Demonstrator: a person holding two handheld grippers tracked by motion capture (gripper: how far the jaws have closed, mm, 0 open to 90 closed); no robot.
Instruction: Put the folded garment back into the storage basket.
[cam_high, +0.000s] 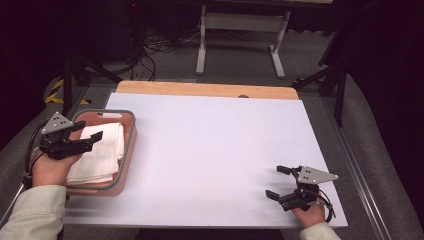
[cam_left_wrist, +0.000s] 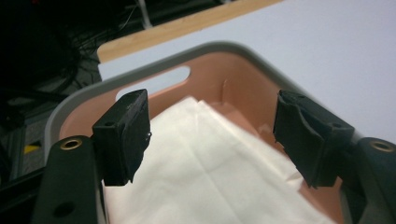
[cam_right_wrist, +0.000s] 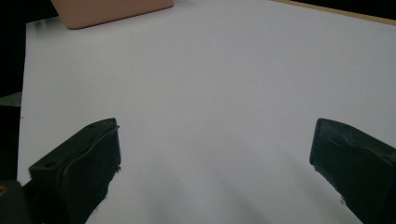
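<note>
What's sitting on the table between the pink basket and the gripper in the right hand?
Nothing: in the high view, bare white table stretches from the basket, with its folded white cloth, to the right gripper.

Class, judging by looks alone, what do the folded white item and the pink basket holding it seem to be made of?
Cloth: likely soft woven fabric, matte, with creases and layered folded edges. Basket: probably moulded plastic, smooth with a slight sheen, with a grey rim and a cut-out handle slot.

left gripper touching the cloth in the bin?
Apart. Left gripper view: the left gripper stands open above the cloth, both pads clear of it.
</note>
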